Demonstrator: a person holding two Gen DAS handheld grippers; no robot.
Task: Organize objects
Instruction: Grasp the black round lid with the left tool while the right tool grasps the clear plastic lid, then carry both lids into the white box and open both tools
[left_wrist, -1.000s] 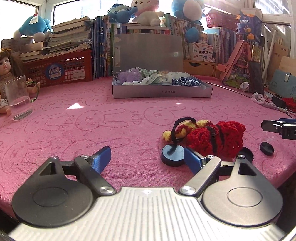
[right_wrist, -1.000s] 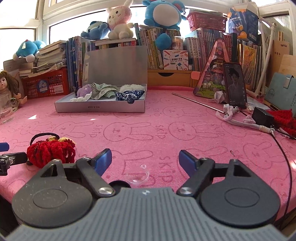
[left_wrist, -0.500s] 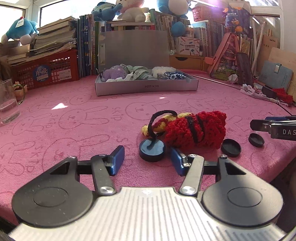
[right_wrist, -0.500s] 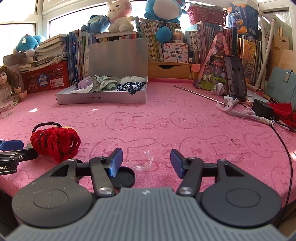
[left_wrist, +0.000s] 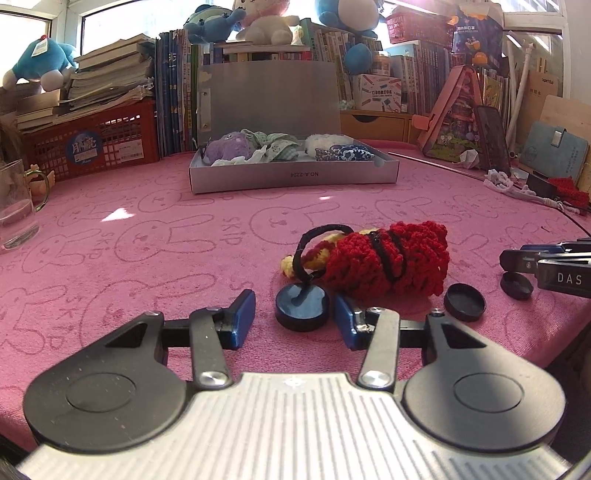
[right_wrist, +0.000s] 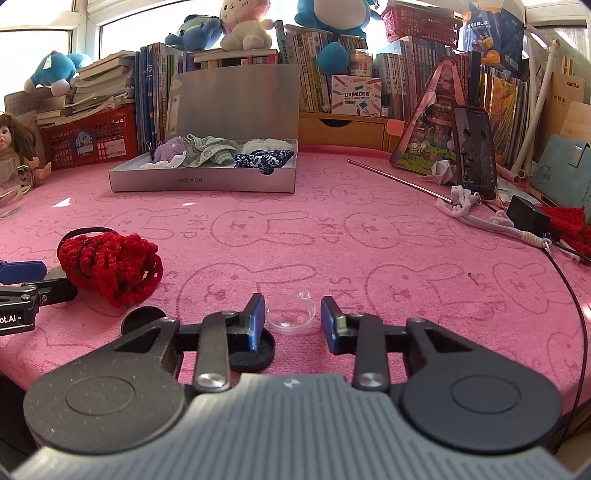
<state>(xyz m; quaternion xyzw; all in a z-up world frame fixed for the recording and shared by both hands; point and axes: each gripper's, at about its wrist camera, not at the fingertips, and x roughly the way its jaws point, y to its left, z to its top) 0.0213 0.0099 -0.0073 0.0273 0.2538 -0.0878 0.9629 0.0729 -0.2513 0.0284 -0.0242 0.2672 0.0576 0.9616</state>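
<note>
Both tongs narrowed: left (left_wrist: 294, 320) brackets black cap (left_wrist: 302, 307), right (right_wrist: 293, 320) clear dome (right_wrist: 291, 316).

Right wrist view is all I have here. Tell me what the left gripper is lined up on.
Observer: The left gripper is open, with a round black disc on the pink cloth between its fingertips.
Operator: Say what lies behind that disc.
Observer: A red knitted pouch, with a black elastic loop running from it down to the disc.
Operator: Report anything else near it.
Observer: A black cap lies on the cloth right of the pouch, and a smaller one sits under the right gripper's tip.
</note>
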